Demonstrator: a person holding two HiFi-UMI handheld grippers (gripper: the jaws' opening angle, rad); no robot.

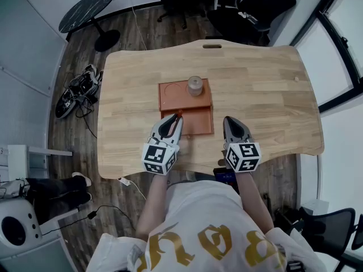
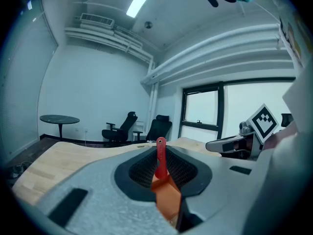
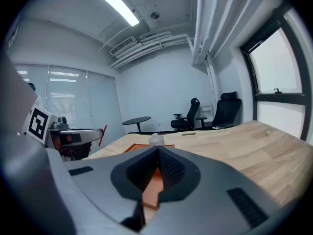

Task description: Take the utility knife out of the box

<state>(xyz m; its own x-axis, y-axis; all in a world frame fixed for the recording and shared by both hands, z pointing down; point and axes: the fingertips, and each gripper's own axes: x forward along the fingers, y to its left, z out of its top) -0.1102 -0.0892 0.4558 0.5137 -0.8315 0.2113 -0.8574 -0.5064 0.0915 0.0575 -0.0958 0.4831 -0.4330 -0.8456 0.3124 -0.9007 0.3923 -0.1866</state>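
knife point(image 2: 161, 161) pinched — left gripper point(image 1: 171, 123), near box point(image 1: 184, 93)

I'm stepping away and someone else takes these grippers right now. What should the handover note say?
Left gripper: shut on the red utility knife, held up over the near left corner of the orange box.
Right gripper: shut, empty, by the box's near right corner.
Box: mid-table, with a jar standing in its far part.
Done: knife gripped and apparently raised out of the box.
Left: carry it clear of the box, probably set it on the table.
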